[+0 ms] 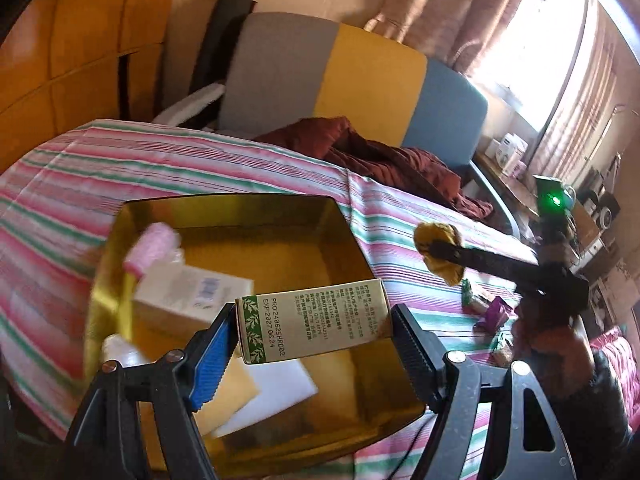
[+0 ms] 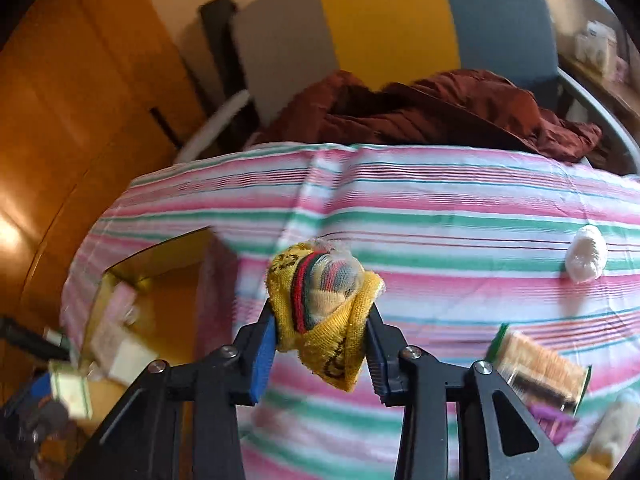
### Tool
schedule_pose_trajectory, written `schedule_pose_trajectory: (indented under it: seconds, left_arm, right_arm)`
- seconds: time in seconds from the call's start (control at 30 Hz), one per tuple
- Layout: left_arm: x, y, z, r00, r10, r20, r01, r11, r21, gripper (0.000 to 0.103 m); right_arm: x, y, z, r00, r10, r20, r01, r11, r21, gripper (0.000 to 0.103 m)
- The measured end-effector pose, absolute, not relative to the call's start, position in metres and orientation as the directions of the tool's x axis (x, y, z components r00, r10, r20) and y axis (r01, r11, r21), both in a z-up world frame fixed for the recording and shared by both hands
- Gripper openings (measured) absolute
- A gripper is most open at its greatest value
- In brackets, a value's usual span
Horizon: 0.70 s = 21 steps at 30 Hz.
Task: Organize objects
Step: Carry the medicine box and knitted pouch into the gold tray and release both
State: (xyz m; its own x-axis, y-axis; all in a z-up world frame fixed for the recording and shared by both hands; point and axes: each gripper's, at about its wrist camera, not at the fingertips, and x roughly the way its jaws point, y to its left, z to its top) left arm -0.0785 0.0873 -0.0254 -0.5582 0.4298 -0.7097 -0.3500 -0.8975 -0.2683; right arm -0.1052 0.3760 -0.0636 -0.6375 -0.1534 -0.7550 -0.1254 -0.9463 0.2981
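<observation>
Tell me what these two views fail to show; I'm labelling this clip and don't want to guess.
- Contents of the gold box: left wrist view, near part hidden by the green-and-white carton in the left gripper; pink roll blurred.
- Carton's small print: too small.
- Snack packets: right wrist view, motion-blurred, partly behind the right gripper, which clamps the yellow knit bundle.
- White lump: too small to identify.

The right gripper (image 2: 322,344) has its jaws clamped on a rolled yellow sock bundle (image 2: 328,312) above the striped sheet (image 2: 440,208). A gold box (image 2: 132,264) sits at left, a white wrapped roll (image 2: 585,259) at right
</observation>
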Motion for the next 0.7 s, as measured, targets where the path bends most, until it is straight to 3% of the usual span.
schedule_pose_trajectory:
  seconds: [0.33, 0.7]
  left_arm:
    - [-0.057, 0.004, -0.01, -0.661, 0.348, -0.664, -0.206, -0.936, -0.286, 0.077]
    - [-0.05, -0.056, -0.012, -0.704, 0.277, -0.653, -0.091, -0.948, -0.305, 0.077]
  right_arm:
    - [-0.067, 0.296, -0.045, -0.652, -0.24, -0.719, 0.027, -0.955, 0.295, 0.04]
    - [-0.05, 0.251, -0.058, -0.614, -0.273, -0.741, 0.095, -0.957, 0.274, 0.04]
